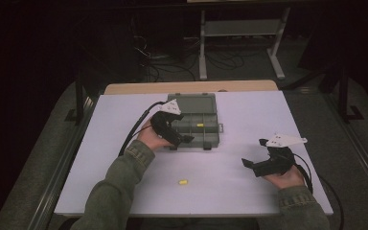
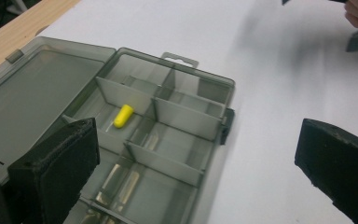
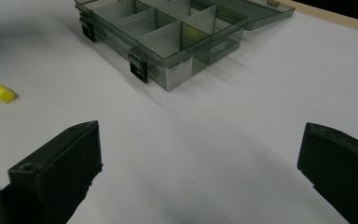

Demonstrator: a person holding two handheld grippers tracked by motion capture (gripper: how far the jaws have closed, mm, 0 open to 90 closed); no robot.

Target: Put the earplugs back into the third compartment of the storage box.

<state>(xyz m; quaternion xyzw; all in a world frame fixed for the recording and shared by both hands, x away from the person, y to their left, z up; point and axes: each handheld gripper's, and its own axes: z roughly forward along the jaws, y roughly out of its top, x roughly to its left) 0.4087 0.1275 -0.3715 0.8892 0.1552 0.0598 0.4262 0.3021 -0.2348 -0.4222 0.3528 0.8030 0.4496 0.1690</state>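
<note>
Smoky translucent plastic organizer box [image 2: 168,140] — thin dividers; stubby yellow plug [image 2: 123,115] inside.

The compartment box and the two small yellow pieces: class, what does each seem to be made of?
Compartment box: likely hard, glossy, smoke-grey plastic; its walls are see-through and glint. Yellow piece in the box and yellow piece on the table: matt and rounded, perhaps foam or soft plastic; too small to tell.

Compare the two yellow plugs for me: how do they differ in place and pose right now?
The plug in the box lies inside a compartment of the open organizer box, below the left gripper. The plug on the table lies loose on the white table, outside the box, nearer the person. Both are small, yellow, on their sides and ungripped.
</note>
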